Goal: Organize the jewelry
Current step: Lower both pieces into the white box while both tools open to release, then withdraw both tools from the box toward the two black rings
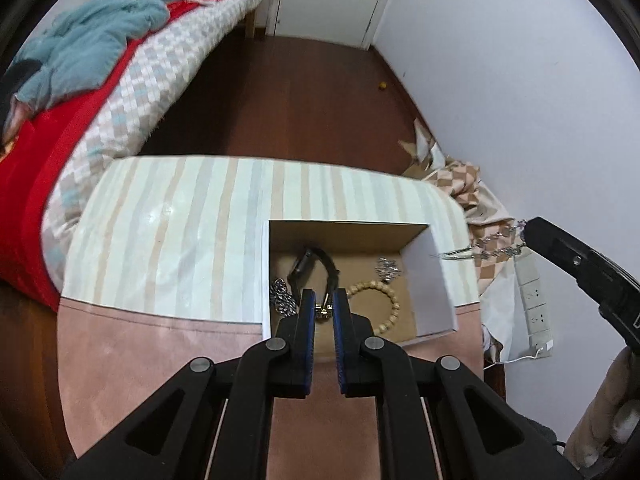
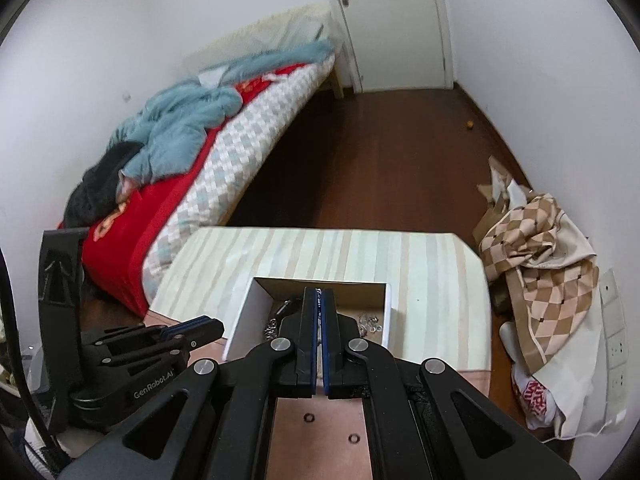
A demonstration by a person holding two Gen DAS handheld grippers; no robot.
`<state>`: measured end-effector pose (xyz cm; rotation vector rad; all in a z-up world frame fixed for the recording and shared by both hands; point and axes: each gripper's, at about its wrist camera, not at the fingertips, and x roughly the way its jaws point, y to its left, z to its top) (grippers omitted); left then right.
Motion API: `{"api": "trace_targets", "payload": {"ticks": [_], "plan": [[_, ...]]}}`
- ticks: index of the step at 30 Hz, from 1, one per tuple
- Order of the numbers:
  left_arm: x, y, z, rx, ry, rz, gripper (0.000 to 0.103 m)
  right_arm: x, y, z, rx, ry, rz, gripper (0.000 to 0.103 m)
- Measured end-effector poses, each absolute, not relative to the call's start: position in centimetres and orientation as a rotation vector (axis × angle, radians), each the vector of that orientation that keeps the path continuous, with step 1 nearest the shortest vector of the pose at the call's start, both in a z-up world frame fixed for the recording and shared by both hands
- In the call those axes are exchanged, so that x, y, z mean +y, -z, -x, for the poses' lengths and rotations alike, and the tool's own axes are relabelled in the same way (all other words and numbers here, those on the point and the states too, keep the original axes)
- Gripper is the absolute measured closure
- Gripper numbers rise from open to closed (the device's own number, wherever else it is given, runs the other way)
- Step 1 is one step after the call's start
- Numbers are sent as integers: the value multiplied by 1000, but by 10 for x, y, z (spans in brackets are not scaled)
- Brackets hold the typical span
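Blue pads on your left claw [image 1: 323, 300] are standing slightly apart, with the watch's gold clasp [image 1: 323, 311] showing in the gap; whether the pads are touching it cannot be told. The claw is hanging over the near edge of the open cardboard box [image 1: 344, 230] on the desk [image 1: 168, 232]. Inside, the black watch [image 1: 310, 266] is lying beside a steel chain [image 1: 280, 298], a wooden bead bracelet [image 1: 384, 294] and a small silver piece [image 1: 387, 269].

Your right claw [image 2: 319, 300] is pressed nearly together, pinching a silver chain [image 1: 492, 242] that dangles just outside the box's right wall.

Step in hand, by judgement: delivering that chain into the box. The next move is calling for the right claw to travel left over the wall, lower, then spread, while your left claw is giving way.
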<state>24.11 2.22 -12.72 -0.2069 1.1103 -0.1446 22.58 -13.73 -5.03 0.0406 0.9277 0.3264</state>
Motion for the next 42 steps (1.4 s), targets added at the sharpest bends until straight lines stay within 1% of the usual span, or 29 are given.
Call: {"api": "trace_targets", "payload": {"ticks": [7, 10, 15, 16, 18, 19, 20, 21, 22, 23, 25, 26, 27, 28, 29, 31, 35, 38, 42], "plan": [[23, 165, -276, 1217, 153, 216, 97, -121, 107, -283, 1064, -330, -29, 102], [22, 170, -285, 1245, 162, 252, 97, -115, 122, -298, 1094, -334, -7, 102], [22, 168, -296, 1272, 132, 284, 94, -114, 139, -316, 1168, -339, -10, 101], [22, 166, -297, 1269, 121, 279, 90, -117, 142, -319, 1189, -336, -16, 101], [22, 160, -298, 1249, 102, 254, 69, -122, 144, -319, 1204, -329, -26, 100], [22, 158, -296, 1238, 92, 244, 41, -124, 144, -318, 1208, -318, -24, 94], [22, 155, -295, 1224, 80, 234, 22, -126, 144, -317, 1207, -312, -26, 85], [23, 152, -293, 1207, 66, 218, 20, -130, 143, -315, 1205, -307, -30, 80], [24, 149, -291, 1193, 51, 197, 20, -132, 141, -313, 1204, -301, -32, 68], [25, 148, -291, 1188, 35, 179, 20, -134, 140, -311, 1202, -297, -35, 59], [27, 145, -285, 1174, -4, 138, 18, -140, 136, -304, 1193, -287, -42, 56], [29, 144, -282, 1164, -26, 118, 9, -141, 135, -301, 1192, -278, -41, 53], [29, 142, -278, 1150, -48, 96, 4, -142, 134, -297, 1189, -264, -34, 50], [31, 141, -272, 1131, -69, 76, 0, -144, 132, -291, 1178, -237, -11, 38], [31, 140, -265, 1112, -88, 56, 0, -146, 132, -287, 1170, -222, 4, 25], [31, 140, -255, 1086, -116, 25, 0, -147, 133, -272, 1147, -160, 68, 12], [25, 143, -237, 1059, -138, -11, 0, -147, 141, -252, 1146, -76, 140, 2], [22, 143, -227, 1061, -137, -8, 0, -150, 144, -237, 1138, -35, 160, 2], [18, 134, -211, 1034, -142, 1, 0, -152, 132, -219, 1095, -1, 166, 2]]}}
